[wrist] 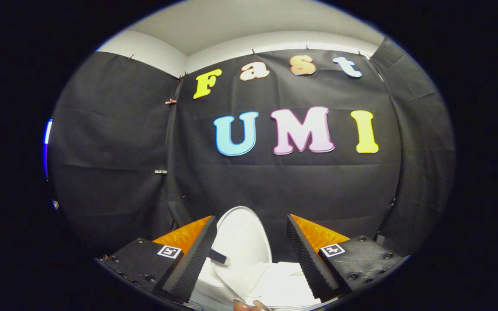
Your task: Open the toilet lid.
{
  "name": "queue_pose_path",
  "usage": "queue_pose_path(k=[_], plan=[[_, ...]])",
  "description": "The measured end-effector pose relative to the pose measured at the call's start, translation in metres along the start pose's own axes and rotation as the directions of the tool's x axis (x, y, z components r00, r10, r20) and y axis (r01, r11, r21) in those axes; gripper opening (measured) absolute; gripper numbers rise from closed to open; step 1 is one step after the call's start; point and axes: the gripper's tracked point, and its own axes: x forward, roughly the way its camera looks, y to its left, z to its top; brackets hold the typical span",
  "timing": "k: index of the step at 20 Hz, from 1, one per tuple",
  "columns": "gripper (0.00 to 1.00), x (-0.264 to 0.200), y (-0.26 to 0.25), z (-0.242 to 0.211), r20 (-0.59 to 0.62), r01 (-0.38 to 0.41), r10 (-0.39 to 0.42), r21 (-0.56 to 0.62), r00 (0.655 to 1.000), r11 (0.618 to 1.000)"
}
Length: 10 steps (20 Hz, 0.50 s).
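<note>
Nearest to you are fingertips (251, 306) of a person's hand, just showing below the gap between the gripper (251, 250) fingers. The jaws stand wide apart and press on nothing; whether either one touches the lid you cannot tell from here.

The toilet lid (242, 246) sits between the two fingers and just beyond them. It is a white oval, and it looks raised: its broad face is turned toward you and its rounded top edge stands up against the black cloth wall (275, 185). A small dark tab (218, 256) lies against its edge just beside the left finger; what it is you cannot make out. To the right of the lid, low between the fingers, is a flat white surface (281, 283), probably the seat or the tank top, though you cannot say which.

By the look of it, the opening is mostly or fully done, since the lid seems up rather than lying flat. What is left, if anything, is to check that it rests back steadily on its own and then to draw the gripper clear.

Beyond the cloth wall, a pale ceiling (240, 26) runs overhead.
</note>
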Motion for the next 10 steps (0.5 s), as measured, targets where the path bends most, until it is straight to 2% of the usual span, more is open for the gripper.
queue_pose_path(k=[10], plan=[[1.00,-0.106,-0.158,0.084,0.105,0.194,-0.187,-0.066,0.977,0.979]])
